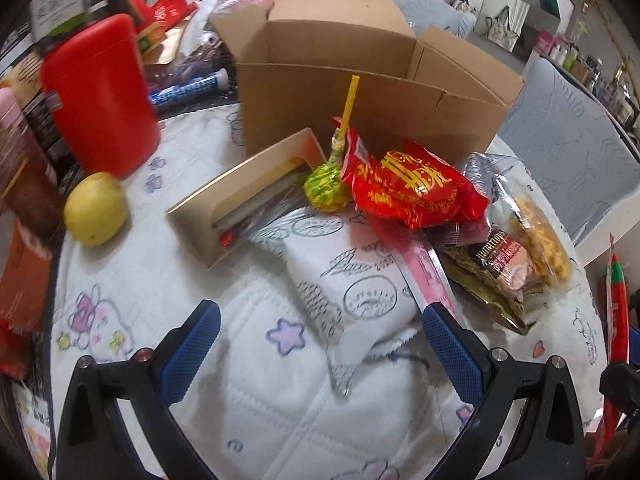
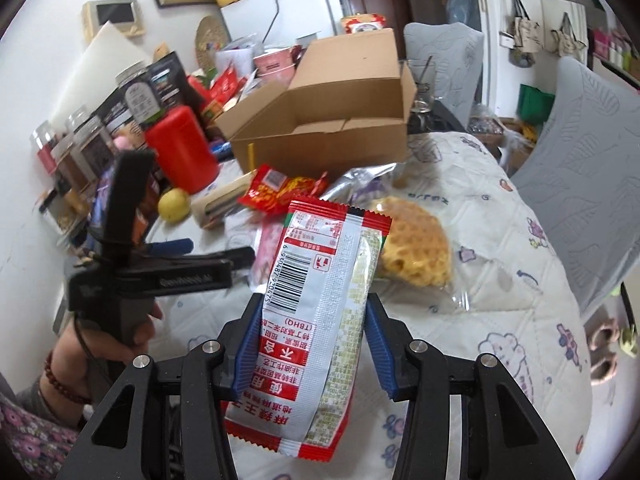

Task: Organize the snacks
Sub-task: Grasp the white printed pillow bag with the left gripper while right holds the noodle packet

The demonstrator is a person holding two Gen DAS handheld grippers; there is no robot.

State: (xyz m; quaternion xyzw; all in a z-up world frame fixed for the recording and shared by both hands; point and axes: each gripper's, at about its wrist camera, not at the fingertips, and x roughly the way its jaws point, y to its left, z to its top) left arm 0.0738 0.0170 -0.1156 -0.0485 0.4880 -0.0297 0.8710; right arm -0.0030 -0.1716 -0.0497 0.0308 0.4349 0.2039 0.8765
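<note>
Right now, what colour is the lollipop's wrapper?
Yellow-green wrapper on the lollipop, with a yellow stick; left wrist view shows it best.

A red-and-white snack packet [image 2: 320, 320] stands upright, clamped, before the open cardboard box [image 2: 320, 120].

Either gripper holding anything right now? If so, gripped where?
The right gripper holds a red-and-white snack packet, fingers clamped on its long side edges below the middle. The left gripper is open and holds nothing.

Cardboard box [image 2: 320, 120] open-topped, snack pile [image 1: 420, 192] crowding its front, red canister [image 1: 100, 96] beside its left.
</note>
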